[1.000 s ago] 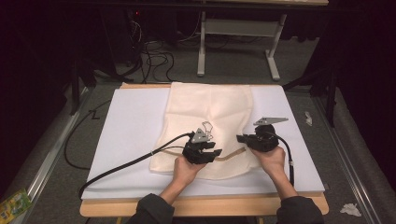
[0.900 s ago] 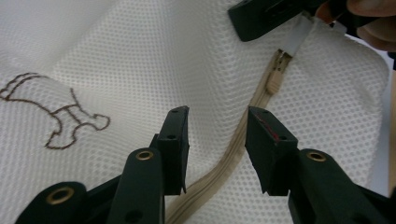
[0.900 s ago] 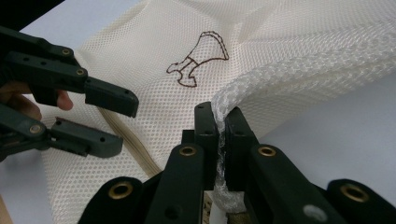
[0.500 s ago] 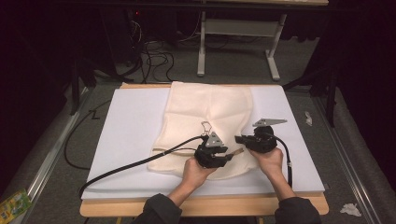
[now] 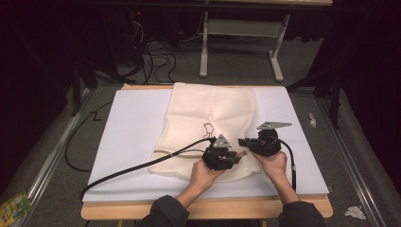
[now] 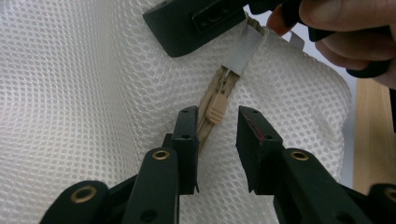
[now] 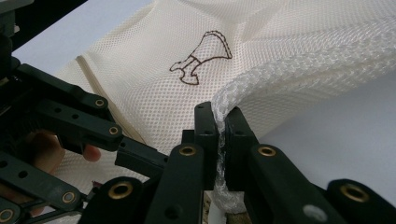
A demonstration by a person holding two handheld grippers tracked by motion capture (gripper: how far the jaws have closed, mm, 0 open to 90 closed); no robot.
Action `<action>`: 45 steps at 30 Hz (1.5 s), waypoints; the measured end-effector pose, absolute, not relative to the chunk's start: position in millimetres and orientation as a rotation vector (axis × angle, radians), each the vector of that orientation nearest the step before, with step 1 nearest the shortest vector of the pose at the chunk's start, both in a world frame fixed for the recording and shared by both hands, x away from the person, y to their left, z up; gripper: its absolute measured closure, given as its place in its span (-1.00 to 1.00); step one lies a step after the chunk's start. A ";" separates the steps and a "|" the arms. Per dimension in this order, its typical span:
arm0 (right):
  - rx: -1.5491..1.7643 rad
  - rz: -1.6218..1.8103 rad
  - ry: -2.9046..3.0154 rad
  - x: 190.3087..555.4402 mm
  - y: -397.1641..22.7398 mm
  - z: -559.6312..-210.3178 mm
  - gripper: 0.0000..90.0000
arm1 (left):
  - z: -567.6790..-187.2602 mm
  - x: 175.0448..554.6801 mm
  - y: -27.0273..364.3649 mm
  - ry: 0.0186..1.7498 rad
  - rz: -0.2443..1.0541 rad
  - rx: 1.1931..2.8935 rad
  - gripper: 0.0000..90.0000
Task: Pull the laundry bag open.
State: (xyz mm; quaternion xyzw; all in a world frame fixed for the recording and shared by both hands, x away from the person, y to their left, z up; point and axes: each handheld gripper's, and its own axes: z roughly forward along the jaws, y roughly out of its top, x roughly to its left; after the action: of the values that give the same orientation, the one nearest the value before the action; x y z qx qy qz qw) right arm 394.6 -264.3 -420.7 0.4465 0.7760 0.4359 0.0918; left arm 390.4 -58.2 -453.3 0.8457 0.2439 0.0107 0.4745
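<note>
Since the earlier frames, the left gripper [image 5: 235,158] has slid rightward across the mesh bag [image 5: 208,127] toward the right gripper [image 5: 243,142], and its jaws have just been closing, with the zipper pull [image 6: 217,108] between them.

On the left of the high view, a black cable [image 5: 142,164] trails from the left gripper over the white mat [image 5: 127,137]. The left hand [image 5: 204,174] comes in from the bottom edge, forearm angled up and to the right, and cups the gripper from below. In the left gripper view the jaws stand partly spread, one on each side of the tan pull at the bag's zipper [image 6: 219,84]; the pads are not yet pressing on it.

The bag lies flat across the middle of the mat, its near edge under both grippers, with a small dark motif [image 7: 201,63] on the mesh.

To the right, the right hand [image 5: 272,163] reaches in with the forearm tilted up and to the left, its gripper pointing toward the left one, nearly touching. In the right gripper view its jaws are pressed together, pinching the bag's white braided cord [image 7: 261,79].
</note>
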 end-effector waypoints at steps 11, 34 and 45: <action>1.327 1.302 2.307 393.9 -266.2 -422.3 0.95 | -456.4 392.5 -72.4 0.580 0.010 2.091 0.57; 1.322 1.279 2.322 393.4 -265.4 -424.3 0.95 | -457.2 391.9 -75.3 0.578 -0.003 2.075 0.84; 1.307 1.257 2.325 392.3 -268.5 -422.5 0.95 | -452.0 392.4 -72.4 0.566 0.003 2.094 0.93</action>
State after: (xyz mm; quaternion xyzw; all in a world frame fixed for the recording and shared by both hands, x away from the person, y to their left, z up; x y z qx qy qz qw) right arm 392.3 -268.5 -422.5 0.4410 0.7849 0.4244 0.0963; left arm 392.4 -72.4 -452.0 0.8534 0.2308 0.0011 0.4673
